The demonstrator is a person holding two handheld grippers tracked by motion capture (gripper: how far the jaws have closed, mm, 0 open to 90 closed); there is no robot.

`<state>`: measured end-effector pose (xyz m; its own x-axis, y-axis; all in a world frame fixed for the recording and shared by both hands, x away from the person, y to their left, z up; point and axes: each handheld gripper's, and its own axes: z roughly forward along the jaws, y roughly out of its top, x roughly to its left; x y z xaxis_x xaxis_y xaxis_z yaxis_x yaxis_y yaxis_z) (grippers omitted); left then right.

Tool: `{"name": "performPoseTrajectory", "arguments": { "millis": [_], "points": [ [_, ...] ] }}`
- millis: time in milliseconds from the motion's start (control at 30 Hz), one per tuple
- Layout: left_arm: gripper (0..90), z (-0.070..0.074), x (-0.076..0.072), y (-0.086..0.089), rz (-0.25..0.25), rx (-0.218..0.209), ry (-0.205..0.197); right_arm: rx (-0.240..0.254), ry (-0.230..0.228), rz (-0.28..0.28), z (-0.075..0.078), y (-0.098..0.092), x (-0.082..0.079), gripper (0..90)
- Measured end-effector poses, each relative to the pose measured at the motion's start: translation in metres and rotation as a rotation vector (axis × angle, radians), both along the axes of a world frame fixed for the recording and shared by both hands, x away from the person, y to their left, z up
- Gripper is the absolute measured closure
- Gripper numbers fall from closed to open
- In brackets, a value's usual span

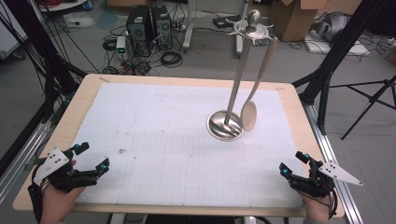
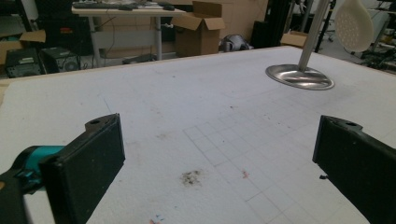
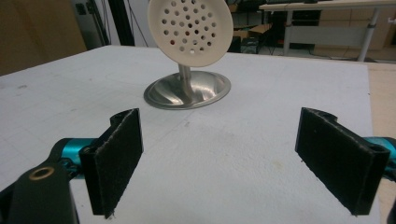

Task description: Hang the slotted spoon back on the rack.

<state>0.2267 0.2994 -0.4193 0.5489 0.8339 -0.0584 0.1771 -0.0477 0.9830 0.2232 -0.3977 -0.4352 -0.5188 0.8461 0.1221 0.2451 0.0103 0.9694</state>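
On table, far-right part: spoon + stand, both claws well short of them.
Spoon (image 1: 250,115): cream, w/ holes in the bowl; hangs bowl-down from top of stand, not touching the mat. Bowl sits just beside the stand's base, on its right in high view. Also seen in right gripper view (image 3: 190,31), straight ahead of that claw, above and in front of the base.
Stand (image 1: 225,125): shiny metal, round dished base on the mat, pole leaning up to a star-shaped hook ring w/ a ball on top. In left gripper view the base (image 2: 300,77) is far off, upper right.
Right claw (image 1: 293,166): near front-right corner of table, jaws apart, nothing btw them. Points toward the spoon; spoon well apart from it, further in and a bit to the left in high view. In own view (image 3: 219,161) both pads are bare.
Left claw (image 1: 94,157): near front-left corner, jaws apart, empty. Spoon well apart, across the table to the right. In own view (image 2: 219,163) a small dark stain on the mat lies btw the pads.
Mat (image 1: 163,140): white, faint grid lines, covers most of the wooden table (image 1: 84,93).
Hands: one on each claw, at the front edge.
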Motion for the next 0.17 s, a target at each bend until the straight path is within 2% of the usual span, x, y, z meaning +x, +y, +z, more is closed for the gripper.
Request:
{"name": "performPoseTrajectory", "arguments": {
  "millis": [167],
  "points": [
    [2.5, -0.0014, -0.0013, 0.0047, 0.018, -0.005, 0.004, 0.015, 0.000, -0.011, -0.0028, 0.0024, 0.0025, 14.1]
  ]
}}
